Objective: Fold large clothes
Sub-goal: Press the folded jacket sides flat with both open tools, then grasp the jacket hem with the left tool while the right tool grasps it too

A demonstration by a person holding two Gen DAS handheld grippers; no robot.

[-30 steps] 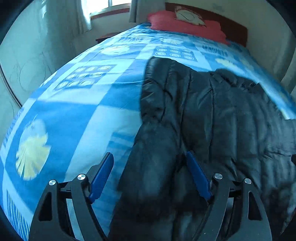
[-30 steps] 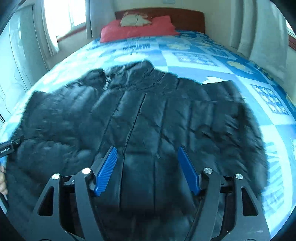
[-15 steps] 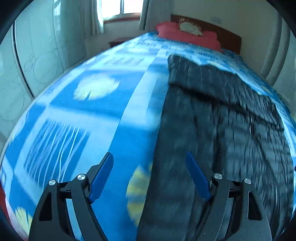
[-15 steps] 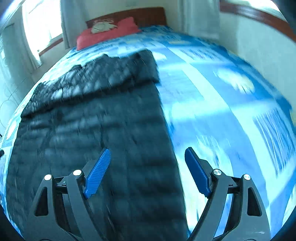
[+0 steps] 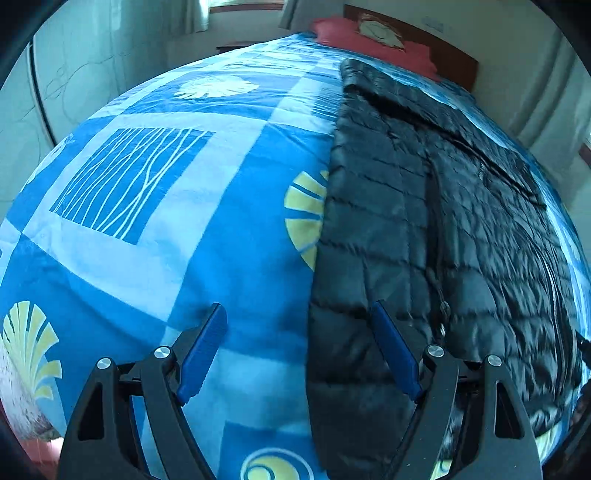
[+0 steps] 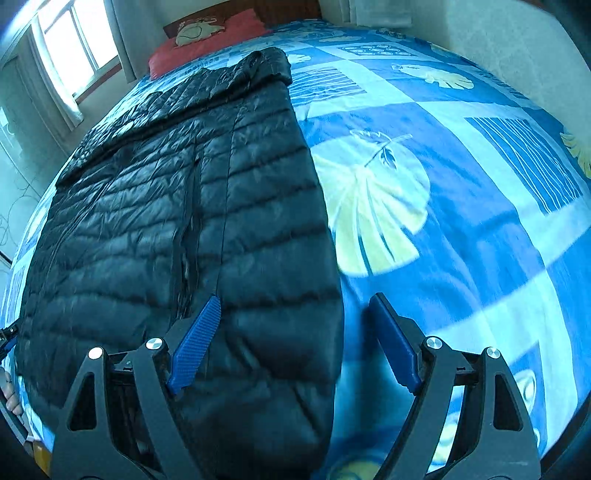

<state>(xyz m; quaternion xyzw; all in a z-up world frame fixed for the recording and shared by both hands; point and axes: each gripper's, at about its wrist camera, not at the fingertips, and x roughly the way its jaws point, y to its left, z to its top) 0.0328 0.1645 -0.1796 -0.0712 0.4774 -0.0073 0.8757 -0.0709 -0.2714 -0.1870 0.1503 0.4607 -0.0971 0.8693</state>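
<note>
A black quilted puffer jacket (image 5: 424, 221) lies flat on the blue patterned bedspread (image 5: 166, 206), sleeves folded in, collar towards the headboard. My left gripper (image 5: 299, 332) is open and empty, straddling the jacket's left edge near the hem. In the right wrist view the jacket (image 6: 184, 206) fills the left half, and my right gripper (image 6: 295, 325) is open and empty, straddling its right edge near the hem. The hem itself is hidden below both grippers.
A red pillow (image 6: 207, 33) lies against the wooden headboard (image 5: 436, 44). A window with curtains (image 6: 70, 48) is on the left wall. The other gripper's tip (image 6: 7, 336) shows at the left edge. Bare bedspread (image 6: 461, 184) extends right of the jacket.
Both grippers have pulled back from over the jacket's upper body towards the foot of the bed and apart, to its left and right edges near the hem. Both stayed open.
</note>
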